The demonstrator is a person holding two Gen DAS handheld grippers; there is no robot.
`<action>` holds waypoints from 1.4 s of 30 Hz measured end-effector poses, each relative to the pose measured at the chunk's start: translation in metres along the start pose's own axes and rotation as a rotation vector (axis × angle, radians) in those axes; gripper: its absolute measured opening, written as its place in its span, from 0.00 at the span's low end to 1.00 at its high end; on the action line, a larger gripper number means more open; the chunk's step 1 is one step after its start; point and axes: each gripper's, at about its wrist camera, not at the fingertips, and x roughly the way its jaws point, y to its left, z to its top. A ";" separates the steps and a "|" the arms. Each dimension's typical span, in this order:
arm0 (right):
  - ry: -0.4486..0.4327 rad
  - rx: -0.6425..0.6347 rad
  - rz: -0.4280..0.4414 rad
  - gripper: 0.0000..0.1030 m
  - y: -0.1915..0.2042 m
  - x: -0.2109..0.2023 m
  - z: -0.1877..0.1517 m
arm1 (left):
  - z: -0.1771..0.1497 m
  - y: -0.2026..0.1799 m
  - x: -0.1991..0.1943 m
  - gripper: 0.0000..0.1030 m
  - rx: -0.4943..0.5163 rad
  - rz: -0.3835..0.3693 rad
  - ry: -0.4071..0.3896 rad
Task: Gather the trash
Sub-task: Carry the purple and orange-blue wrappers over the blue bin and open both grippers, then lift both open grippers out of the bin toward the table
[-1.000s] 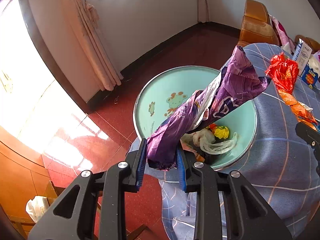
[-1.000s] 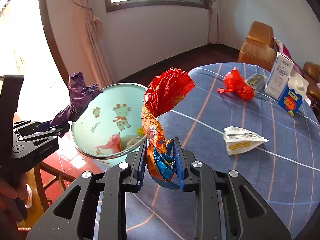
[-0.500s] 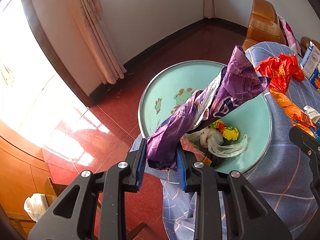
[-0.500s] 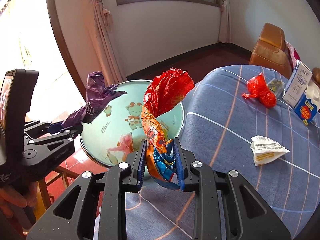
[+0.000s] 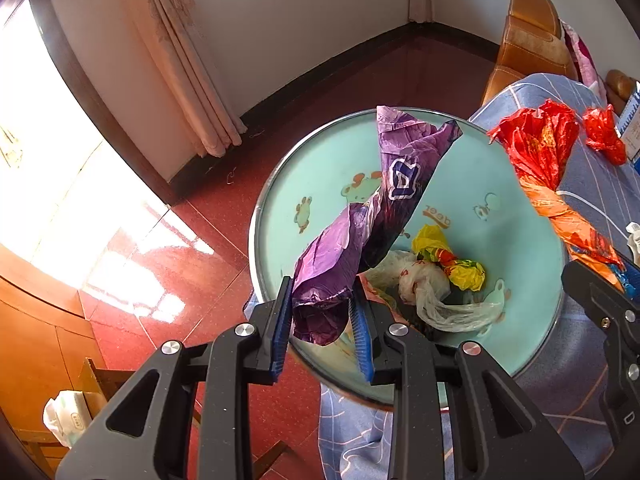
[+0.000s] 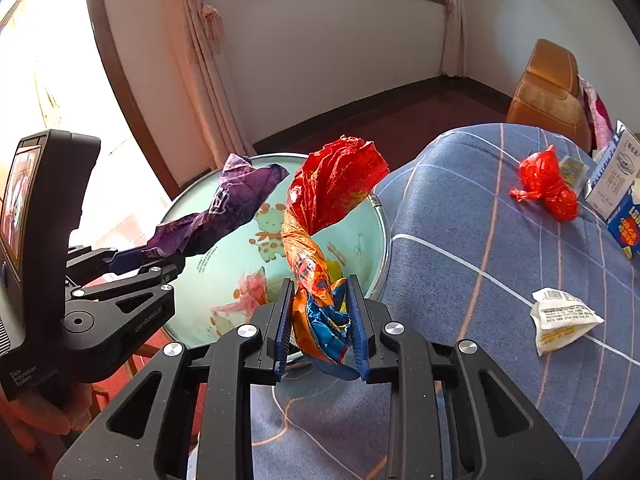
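**Two wrappers held over the basin**

The left tool (image 5: 322, 330) grips the near end of a crumpled purple foil wrapper (image 5: 384, 208), its blue pads pressed against the bunched foil. The wrapper's long axis runs from the pads up and away to the right, its far tip flaring above the far rim of the round mint-green enamel basin with cartoon animals (image 5: 320, 184). In the right wrist view the same wrapper (image 6: 224, 216) reaches from the left tool (image 6: 160, 264) rightward over the basin's (image 6: 216, 280) left side.

The right tool (image 6: 320, 320) clamps a twisted red, orange and blue snack wrapper (image 6: 320, 216) at its blue lower end. Its long axis stands nearly upright, leaning slightly right, and the red top fans open above the basin's right rim. From the left wrist view this wrapper (image 5: 540, 168) hangs at the basin's right edge, over the border with the blue checked cloth covering the bench (image 5: 600, 184).

Inside the basin lie a yellow crumpled wrapper (image 5: 452, 258) and a clear plastic bag (image 5: 436, 292), near the bottom on the near side; the far wall is bare.

On the bench, well to the right, lie a red plastic bag (image 6: 548, 186) and a white folded paper packet (image 6: 560, 320), apart from each other, with open cloth between them and the basin. Cartons (image 6: 618, 184) stand at the far right edge.
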 end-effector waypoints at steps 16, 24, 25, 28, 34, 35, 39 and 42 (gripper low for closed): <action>0.056 0.012 0.015 0.26 -0.003 0.036 0.007 | 0.009 -0.009 0.030 0.37 0.026 -0.018 0.071; 0.063 0.005 0.024 0.28 -0.001 0.048 0.012 | 0.012 -0.006 0.022 0.49 0.014 -0.030 0.046; 0.062 0.003 0.022 0.30 -0.001 0.049 0.013 | 0.013 -0.005 0.019 0.56 0.012 -0.013 0.036; 0.049 0.010 0.022 0.38 -0.004 0.051 0.013 | 0.014 -0.001 0.014 0.56 -0.001 -0.015 0.022; 0.022 0.034 0.018 0.40 -0.011 0.037 0.015 | 0.013 -0.004 0.011 0.58 0.000 -0.003 0.017; 0.011 0.038 0.010 0.41 -0.014 0.032 0.015 | 0.013 -0.004 0.010 0.59 -0.003 -0.003 0.016; -0.007 0.061 -0.005 0.42 -0.021 0.021 0.013 | 0.013 -0.004 0.000 0.67 -0.014 0.014 -0.006; -0.019 0.087 -0.016 0.42 -0.027 0.014 0.011 | 0.013 -0.004 -0.005 0.69 -0.015 0.023 -0.020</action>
